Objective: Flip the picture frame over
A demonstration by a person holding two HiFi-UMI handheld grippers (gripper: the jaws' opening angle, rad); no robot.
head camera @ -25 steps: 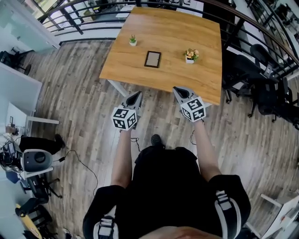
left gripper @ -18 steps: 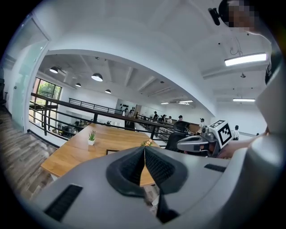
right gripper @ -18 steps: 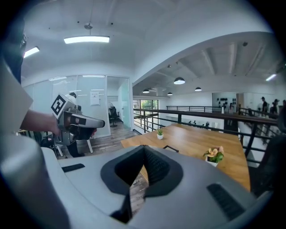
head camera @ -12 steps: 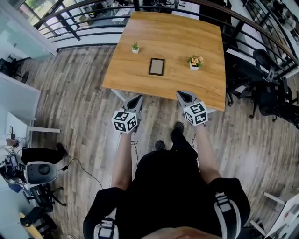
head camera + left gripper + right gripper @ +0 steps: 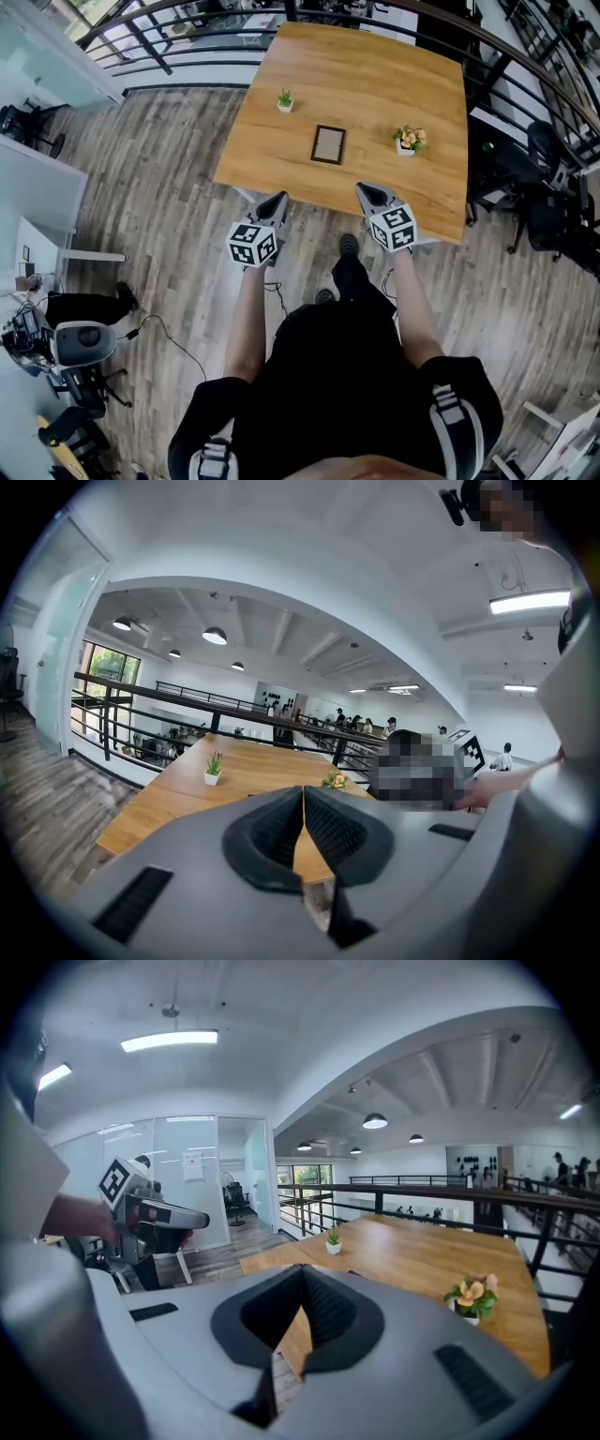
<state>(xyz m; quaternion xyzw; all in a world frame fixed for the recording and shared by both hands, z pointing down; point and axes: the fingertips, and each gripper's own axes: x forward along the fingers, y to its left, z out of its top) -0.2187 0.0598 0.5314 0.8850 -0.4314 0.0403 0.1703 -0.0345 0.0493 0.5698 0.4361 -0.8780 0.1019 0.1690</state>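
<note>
No writing, label, brand or number can be read on anything here.

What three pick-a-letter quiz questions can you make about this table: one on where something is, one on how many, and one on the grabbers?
1. Where is the picture frame?
A. Flat on the table, between the green plant and the flower pot
B. On the floor
C. Held up in the air

2. How many little pots stand on the table?
A. One
B. Two
C. Four

3. How are the left gripper and the right gripper?
A. Both wide open
B. Both shut and empty
C. Both shut on the frame

Answers:
1. A, the frame lies mid-table with a pot at each side.
2. B, only the green plant and the flower pot are there.
3. B, each gripper view shows the pads together with nothing between them.
</note>
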